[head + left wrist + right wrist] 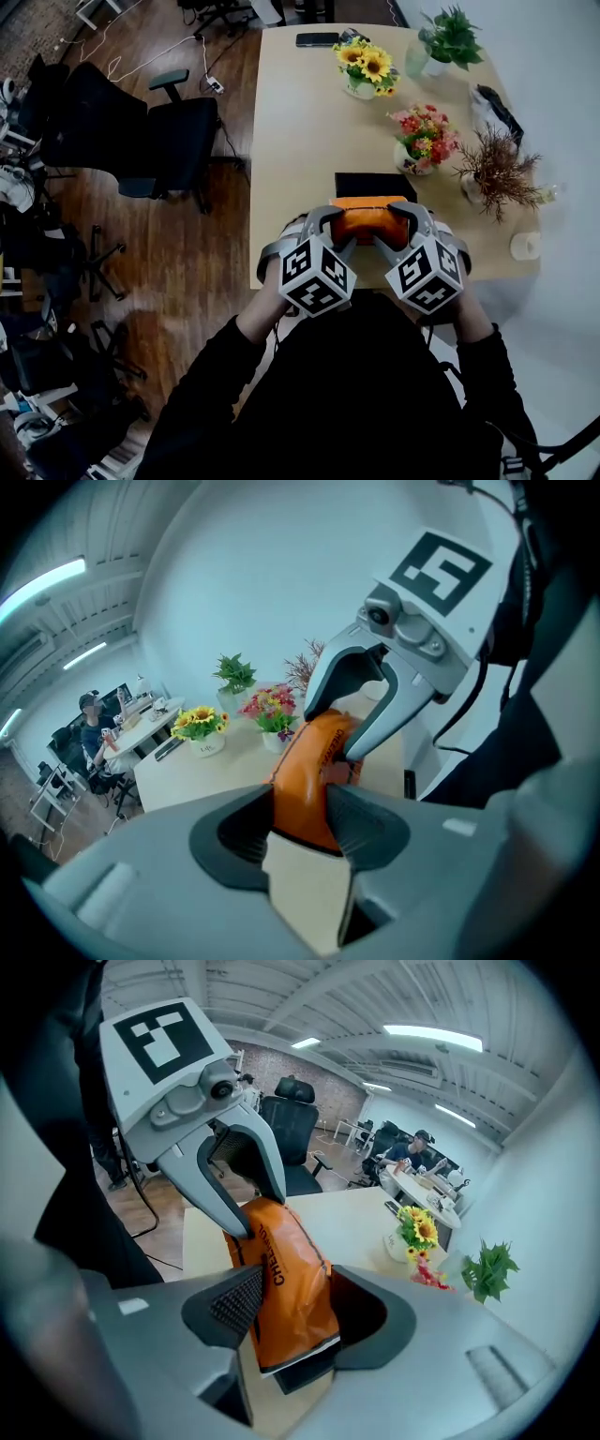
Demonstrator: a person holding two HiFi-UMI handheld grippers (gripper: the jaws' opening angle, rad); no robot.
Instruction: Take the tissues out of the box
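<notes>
An orange tissue pack (370, 222) hangs just above the near edge of the table, lifted clear of a flat black box (375, 185) that lies beyond it. My left gripper (332, 227) is shut on its left end and my right gripper (406, 227) on its right end. In the left gripper view the pack (305, 780) is squeezed between my left gripper's (300, 832) pads, with the right gripper (342, 735) clamped on its far end. The right gripper view shows the pack (291, 1288) crumpled in my right gripper (295, 1321), the left gripper (248, 1215) opposite, and the black box (305, 1370) below.
On the wooden table (300, 141) stand a sunflower vase (367, 67), a pink flower pot (424, 138), a dry twig plant (492, 173), a green plant (448, 39), a phone (317, 39) and a white cup (525, 246). Office chairs (141, 131) stand on the floor to the left.
</notes>
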